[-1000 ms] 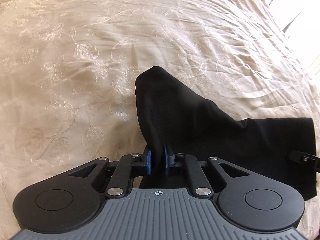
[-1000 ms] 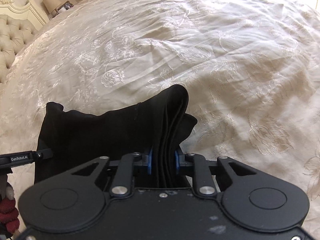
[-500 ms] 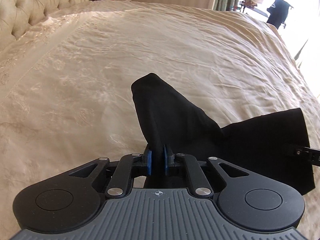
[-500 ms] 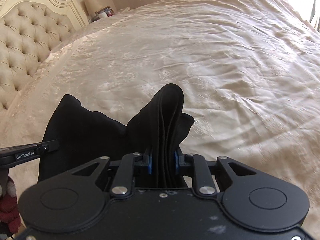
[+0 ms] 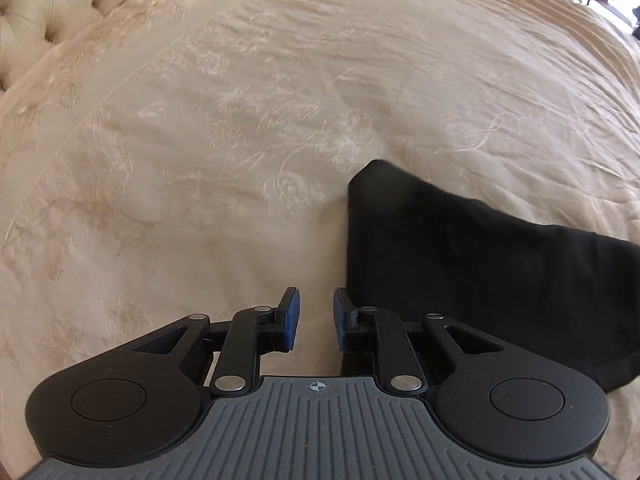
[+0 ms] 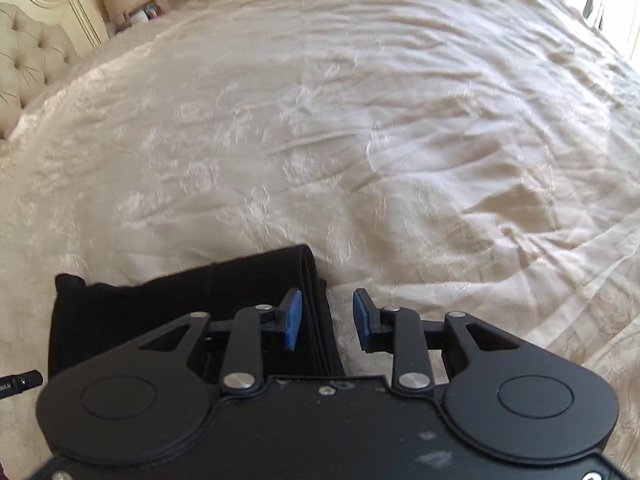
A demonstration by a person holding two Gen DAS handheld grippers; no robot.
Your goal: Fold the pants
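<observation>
The black pants [image 5: 480, 264] lie folded in a flat stack on the cream bedspread [image 5: 240, 120]. In the left wrist view my left gripper [image 5: 316, 318] is open and empty, just left of the stack's left edge. In the right wrist view the pants [image 6: 180, 304] lie at lower left, their layered folded edge running between the fingers. My right gripper [image 6: 327, 320] is open, with the stack's right edge just inside its left pad [image 6: 294, 318]. Part of the stack is hidden under each gripper body.
A tufted cream headboard [image 5: 52, 8] stands at the far left and shows in the right wrist view [image 6: 28, 56] too. A lamp and small items [image 6: 128, 8] sit on a nightstand beyond. The embroidered bedspread [image 6: 400, 120] is wrinkled to the right.
Both grippers have opened and let go of the pants, which were held lifted. The pants now lie flat on the bed, and both grippers are lower and nearer the bedspread.
</observation>
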